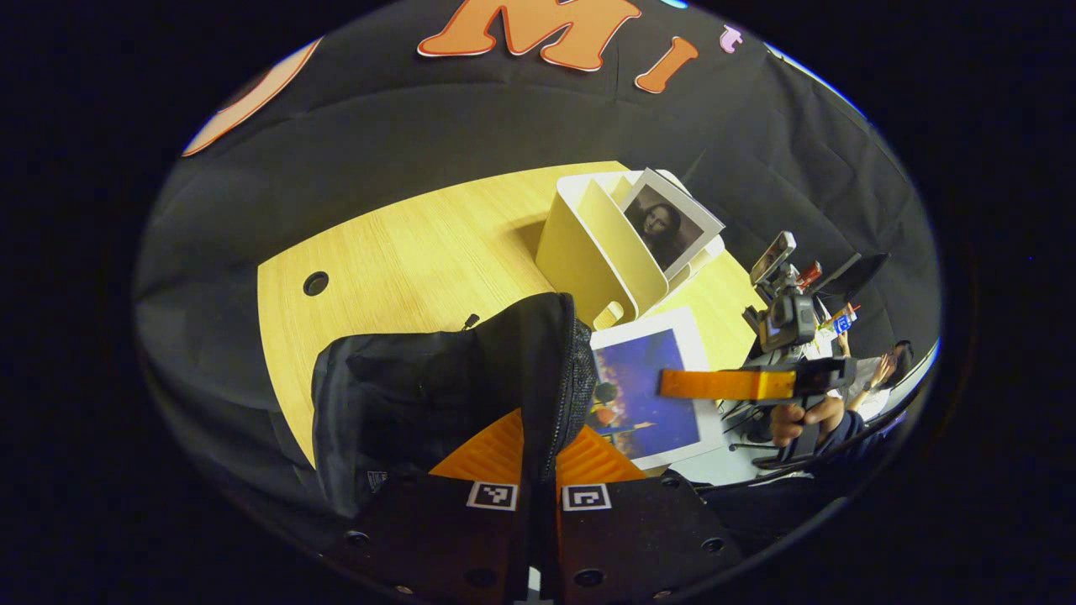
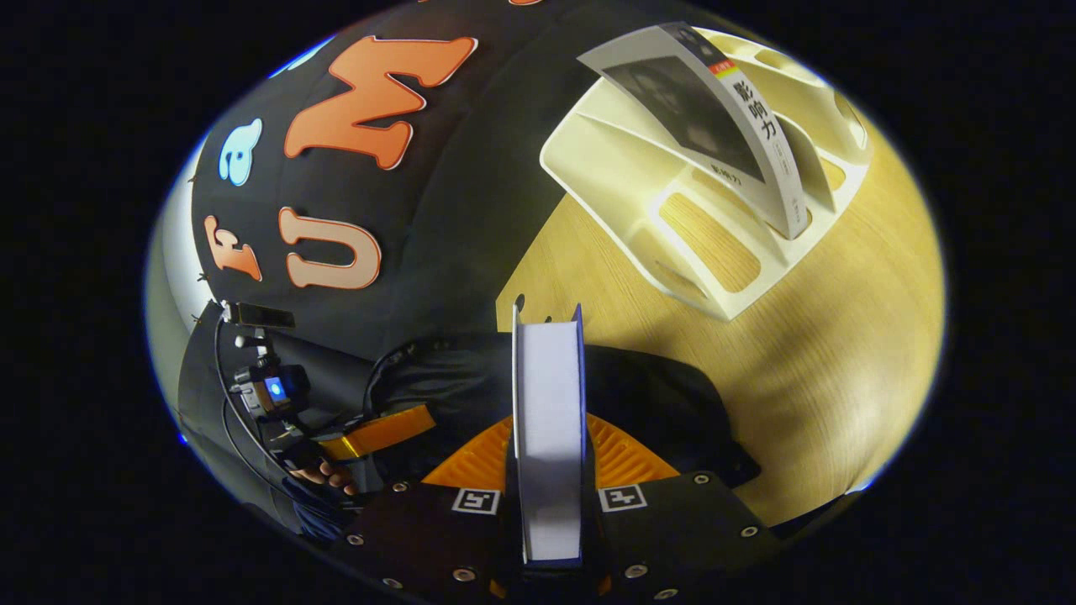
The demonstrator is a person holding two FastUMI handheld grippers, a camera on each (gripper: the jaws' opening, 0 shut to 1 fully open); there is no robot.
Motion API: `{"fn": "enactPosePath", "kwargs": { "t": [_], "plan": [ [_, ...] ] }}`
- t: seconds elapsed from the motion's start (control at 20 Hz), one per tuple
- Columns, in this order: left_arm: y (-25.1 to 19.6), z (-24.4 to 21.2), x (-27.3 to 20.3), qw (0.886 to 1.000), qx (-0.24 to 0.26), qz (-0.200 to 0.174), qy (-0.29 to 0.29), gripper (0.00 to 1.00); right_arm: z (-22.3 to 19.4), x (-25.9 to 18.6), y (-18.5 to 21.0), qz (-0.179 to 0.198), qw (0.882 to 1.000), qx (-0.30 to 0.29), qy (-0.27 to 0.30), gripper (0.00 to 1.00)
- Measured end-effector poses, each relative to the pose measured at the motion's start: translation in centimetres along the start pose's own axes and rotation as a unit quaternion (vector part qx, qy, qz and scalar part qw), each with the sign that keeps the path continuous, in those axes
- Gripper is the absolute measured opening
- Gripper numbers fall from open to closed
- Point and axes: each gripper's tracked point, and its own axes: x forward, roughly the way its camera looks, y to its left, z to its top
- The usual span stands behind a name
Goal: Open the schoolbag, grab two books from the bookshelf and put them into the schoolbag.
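Pinching the zippered rim of the black fabric schoolbag [image 1: 437, 395] with the left gripper [image 1: 538, 496], apparently holding it open; clamping the white-edged blue-covered book [image 2: 548, 437] in the right gripper [image 2: 551, 504] — hovering above the bag, needing lowering inside. Waiting in the cream plastic bookshelf [image 2: 672, 210] — the second book [image 2: 714, 118].

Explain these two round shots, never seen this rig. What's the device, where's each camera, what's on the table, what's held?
No robot arm here: a person carries a hand-held two-finger gripper in each hand, with a fisheye camera riding on each one.

Left gripper view: the left gripper is shut on the rim of a black schoolbag on a wooden table. Farther off, the right gripper holds a blue-covered book.

Right gripper view: the same book, seen edge-on, is clamped between its own fingers, above the bag. Behind stands a cream bookshelf with one more book leaning in it.
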Motion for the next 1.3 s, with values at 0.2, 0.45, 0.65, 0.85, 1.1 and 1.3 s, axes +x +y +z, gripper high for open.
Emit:
{"fn": "enactPosePath", "kwargs": {
  "t": [0.2,0.45,0.65,0.85,1.1,1.3],
  "plan": [
    [-0.1,0.2,0.1,1.0,-0.007,0.006,-0.007,0.06,-0.6,2.7,0.0,0.023,0.999,0.031,-0.019,0.29],
    [0.3,0.3,0.3,1.0,-0.009,0.014,-0.008,0.06,-2.5,2.5,0.5,0.045,0.999,0.023,0.009,0.28],
    [-0.6,0.0,0.6,1.0,-0.01,0.003,-0.007,0.06,-3.4,4.3,-0.4,0.03,0.999,0.01,0.024,0.28],
    [-1.3,-0.1,0.8,1.0,-0.01,-0.003,-0.007,0.06,-4.4,7.3,0.0,0.035,0.999,0.016,0.027,0.28],
    [-1.1,0.0,1.0,1.0,-0.013,0.003,-0.01,0.06,-5.2,8.6,-0.2,-0.001,0.999,-0.026,0.043,0.36],
    [-1.0,-0.2,1.3,1.0,-0.016,0.007,-0.011,0.06,-5.6,7.5,-2.1,-0.08,0.984,-0.136,0.081,0.75]
  ]
}}
